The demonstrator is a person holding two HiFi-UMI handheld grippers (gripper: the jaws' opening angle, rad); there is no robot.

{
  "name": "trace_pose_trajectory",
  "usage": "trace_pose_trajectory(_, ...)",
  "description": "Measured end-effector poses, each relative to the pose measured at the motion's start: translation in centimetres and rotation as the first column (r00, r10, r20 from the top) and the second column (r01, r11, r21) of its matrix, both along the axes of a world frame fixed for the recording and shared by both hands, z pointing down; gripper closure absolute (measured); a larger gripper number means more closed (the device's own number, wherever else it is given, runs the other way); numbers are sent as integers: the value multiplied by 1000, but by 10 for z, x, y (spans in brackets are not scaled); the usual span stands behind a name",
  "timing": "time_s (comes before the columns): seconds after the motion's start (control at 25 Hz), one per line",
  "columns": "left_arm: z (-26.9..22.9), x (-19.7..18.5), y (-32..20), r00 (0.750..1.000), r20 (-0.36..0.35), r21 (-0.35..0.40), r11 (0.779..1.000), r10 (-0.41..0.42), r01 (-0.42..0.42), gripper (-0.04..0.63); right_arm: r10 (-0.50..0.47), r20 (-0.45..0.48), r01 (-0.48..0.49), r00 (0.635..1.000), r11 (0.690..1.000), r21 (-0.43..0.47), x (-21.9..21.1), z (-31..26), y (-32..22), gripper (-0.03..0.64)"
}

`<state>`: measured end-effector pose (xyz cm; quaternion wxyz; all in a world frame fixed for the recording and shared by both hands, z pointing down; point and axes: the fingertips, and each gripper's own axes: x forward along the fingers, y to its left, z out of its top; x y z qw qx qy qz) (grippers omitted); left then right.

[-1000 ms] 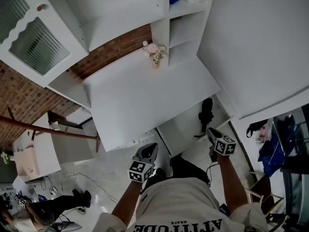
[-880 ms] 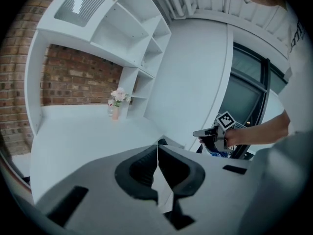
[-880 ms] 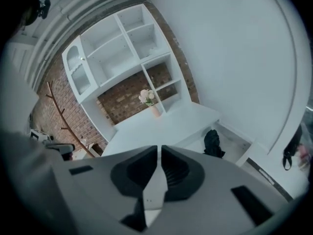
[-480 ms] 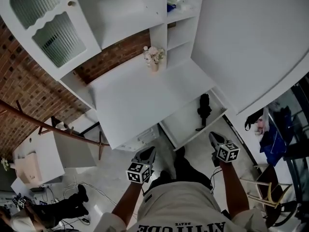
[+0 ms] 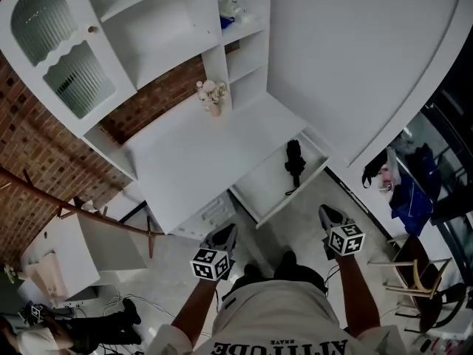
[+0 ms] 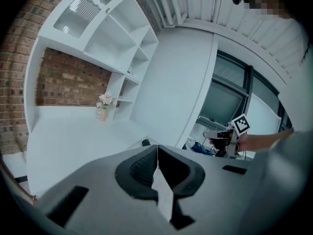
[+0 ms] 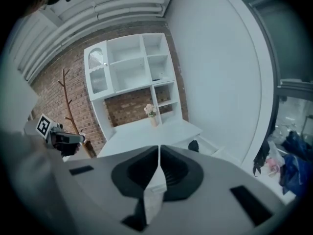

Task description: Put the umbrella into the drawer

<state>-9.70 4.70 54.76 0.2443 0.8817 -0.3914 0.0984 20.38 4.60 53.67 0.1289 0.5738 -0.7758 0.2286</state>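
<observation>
Umbrella [image 5: 294, 163], black and folded, is seen lying inside the open drawer [image 5: 263, 189], toward the drawer's right part in the head view, with bare white drawer floor to its left. The drawer is pulled out from under the white surface [image 5: 188, 161], at that surface's right end. A small vase of pale flowers [image 5: 213, 99] is noted upright at the back of the surface, below the white shelf unit [image 5: 159, 17]; a brick wall [image 5: 33, 150] is seen behind. The left hand-held gripper [image 5: 223, 235] is held low near the person's body, over the floor, well apart from the drawer; its jaws are pressed together with nothing between them. The right hand-held gripper [image 5: 329, 216] is held likewise, in front of the drawer and apart from it, jaws closed tip to tip and empty.
</observation>
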Motion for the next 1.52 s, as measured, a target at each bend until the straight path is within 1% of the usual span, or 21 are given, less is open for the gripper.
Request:
trace_pose_trajectory(0.24, -22, 22, 3, 1000, -10, 38, 999, -15, 15, 569, 16, -37, -14, 999, 998, 56, 25, -18, 10, 581)
trace_pose_trajectory(0.56, -50, 47, -3, 998, 8, 110, 992, -70, 69, 569, 9, -16, -7, 1000, 992, 127, 62, -54, 13, 581)
trace_pose_trajectory(0.84, -73, 63, -5, 995, 1, 168, 981, -97, 96, 568, 41, -17, -37, 999, 980, 197, 97, -75, 12, 581)
trace_pose_trajectory(1.2, -85, 65, -4, 993, 27, 200, 974, -115, 108, 568, 42, 4, -41, 999, 972, 232, 115, -87, 17, 581)
trace_pose_trajectory(1.52, -86, 61, -1, 990, 27, 192, 973, -138, 130, 568, 42, 1, -41, 999, 970, 240, 122, -92, 16, 581)
